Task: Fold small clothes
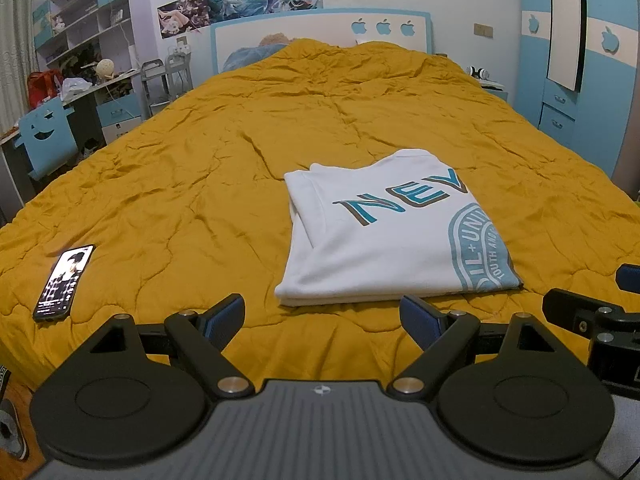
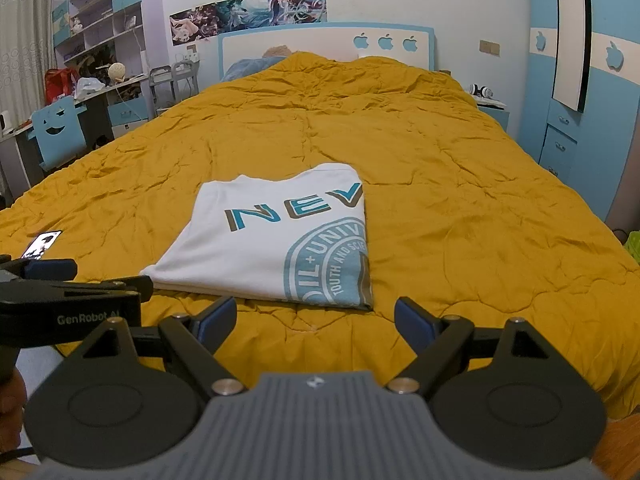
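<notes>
White T-shirt [image 1: 384,236] lies folded into a flat rectangle on the mustard quilt [image 1: 200,184] of the bed, near its front edge. Long axis runs near to far; printed "NEV" lettering reads left to right, collar end far. Left tool [image 1: 322,316] and right tool [image 2: 314,316]: both spread wide, holding nothing, just short of the shirt's near edge. Phone [image 1: 64,282] lies to the left, well apart.

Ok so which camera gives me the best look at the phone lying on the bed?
The left wrist view. There the phone lies whole on the yellow quilt, its lit screen facing up. In the right wrist view only its far end shows at the left edge; the left gripper hides the rest.
</notes>
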### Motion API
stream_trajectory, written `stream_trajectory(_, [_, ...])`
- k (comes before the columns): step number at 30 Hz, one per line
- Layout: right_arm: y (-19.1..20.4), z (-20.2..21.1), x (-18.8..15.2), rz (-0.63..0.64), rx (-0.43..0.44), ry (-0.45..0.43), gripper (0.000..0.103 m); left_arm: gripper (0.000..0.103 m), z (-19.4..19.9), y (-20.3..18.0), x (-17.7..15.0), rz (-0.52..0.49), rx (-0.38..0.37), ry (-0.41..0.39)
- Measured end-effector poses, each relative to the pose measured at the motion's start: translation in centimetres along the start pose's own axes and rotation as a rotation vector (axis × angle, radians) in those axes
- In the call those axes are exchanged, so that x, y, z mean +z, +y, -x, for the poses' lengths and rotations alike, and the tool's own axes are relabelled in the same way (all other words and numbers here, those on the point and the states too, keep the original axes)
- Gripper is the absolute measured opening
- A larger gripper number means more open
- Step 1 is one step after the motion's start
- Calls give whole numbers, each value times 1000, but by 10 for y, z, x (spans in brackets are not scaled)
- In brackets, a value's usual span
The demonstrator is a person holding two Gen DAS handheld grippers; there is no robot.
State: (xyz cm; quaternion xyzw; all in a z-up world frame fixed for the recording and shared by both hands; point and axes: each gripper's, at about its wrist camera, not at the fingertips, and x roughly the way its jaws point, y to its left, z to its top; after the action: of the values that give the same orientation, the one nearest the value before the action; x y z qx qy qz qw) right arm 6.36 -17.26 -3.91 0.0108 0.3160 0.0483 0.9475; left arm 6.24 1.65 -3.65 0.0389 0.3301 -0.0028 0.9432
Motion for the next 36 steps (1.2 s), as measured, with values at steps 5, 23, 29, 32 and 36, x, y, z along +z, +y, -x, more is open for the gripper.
stream_trajectory(5, [0, 0, 0, -2, 1, -2, 82, 102, 0, -1, 0, 0, 1, -1])
stream_trajectory(23, [3, 1, -1, -5, 7, -13, 82, 102, 0, -1, 0, 0, 1, -1])
stream_trajectory(29, [3, 1, -2, -6, 10, -18, 82, 102, 0, -1, 0, 0, 1, -1])
stream_trajectory(32, [3, 1, -2, -6, 9, -17, 82, 102, 0, -1, 0, 0, 1, -1])
stream_trajectory(36, [4, 1, -2, -6, 9, -17, 82, 102, 0, 0, 0, 0, 1, -1])
